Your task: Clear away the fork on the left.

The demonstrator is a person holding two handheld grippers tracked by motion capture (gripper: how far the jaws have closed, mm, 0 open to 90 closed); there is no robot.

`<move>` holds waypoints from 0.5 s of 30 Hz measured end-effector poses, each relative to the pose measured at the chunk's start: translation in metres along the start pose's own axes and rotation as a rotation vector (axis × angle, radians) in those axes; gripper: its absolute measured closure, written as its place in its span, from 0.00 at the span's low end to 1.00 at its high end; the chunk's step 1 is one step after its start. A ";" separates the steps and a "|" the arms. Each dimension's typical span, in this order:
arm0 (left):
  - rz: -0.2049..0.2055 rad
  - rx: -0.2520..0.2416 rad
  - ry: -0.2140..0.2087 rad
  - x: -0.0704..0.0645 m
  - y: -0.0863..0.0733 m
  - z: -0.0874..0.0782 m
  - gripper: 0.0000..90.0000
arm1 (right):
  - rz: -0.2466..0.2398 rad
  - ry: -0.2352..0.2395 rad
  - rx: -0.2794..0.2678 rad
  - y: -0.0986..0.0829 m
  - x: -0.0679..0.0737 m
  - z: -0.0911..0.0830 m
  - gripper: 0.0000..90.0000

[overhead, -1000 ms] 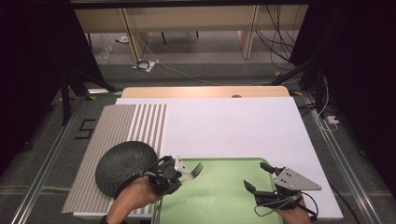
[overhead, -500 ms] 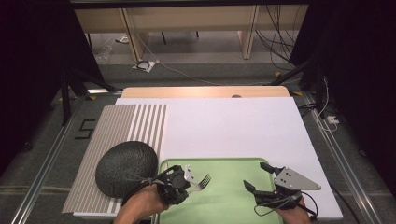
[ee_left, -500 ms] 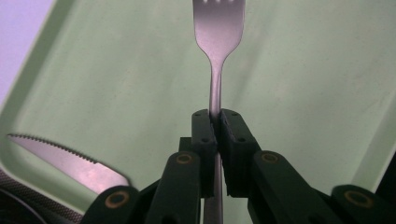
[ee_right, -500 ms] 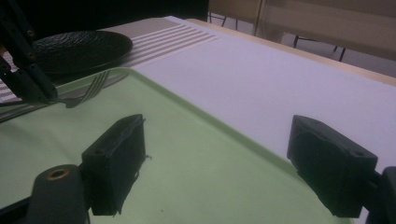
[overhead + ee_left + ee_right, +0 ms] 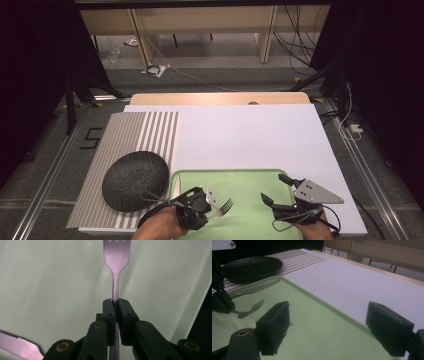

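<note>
A: Item one, far left?
B: Dark round plate (image 5: 135, 180), resting on the striped mat (image 5: 130, 145), just beside the green tray (image 5: 250, 182).

A: Next along?
B: Left gripper (image 5: 212, 204), over the tray's near left corner. Jaws closed tight on the handle of a fork (image 5: 117, 262); tines point away from the jaws, over the tray surface.

A: Anything beside it?
B: A knife (image 5: 253, 290), lying on the tray near its left rim, serrated edge seen in the left gripper view.

A: And the right side?
B: Right gripper (image 5: 278, 189), over the tray's near right part. Jaws spread wide apart, nothing between them.
</note>
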State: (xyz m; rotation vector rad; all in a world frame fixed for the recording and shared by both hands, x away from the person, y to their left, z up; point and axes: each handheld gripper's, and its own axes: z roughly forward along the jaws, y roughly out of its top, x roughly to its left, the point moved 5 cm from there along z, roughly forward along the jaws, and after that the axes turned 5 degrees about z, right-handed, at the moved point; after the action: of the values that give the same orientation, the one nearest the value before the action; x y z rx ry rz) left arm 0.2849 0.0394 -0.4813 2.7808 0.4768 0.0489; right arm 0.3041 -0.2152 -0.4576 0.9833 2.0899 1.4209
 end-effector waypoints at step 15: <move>-0.003 0.037 -0.028 -0.007 -0.006 0.016 0.94 | 0.000 0.001 -0.002 0.000 0.001 0.000 0.23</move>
State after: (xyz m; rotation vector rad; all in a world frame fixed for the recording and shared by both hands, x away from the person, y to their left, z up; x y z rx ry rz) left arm 0.2777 0.0374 -0.4983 2.8126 0.4794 0.0011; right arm 0.3039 -0.2145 -0.4577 0.9819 2.0894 1.4230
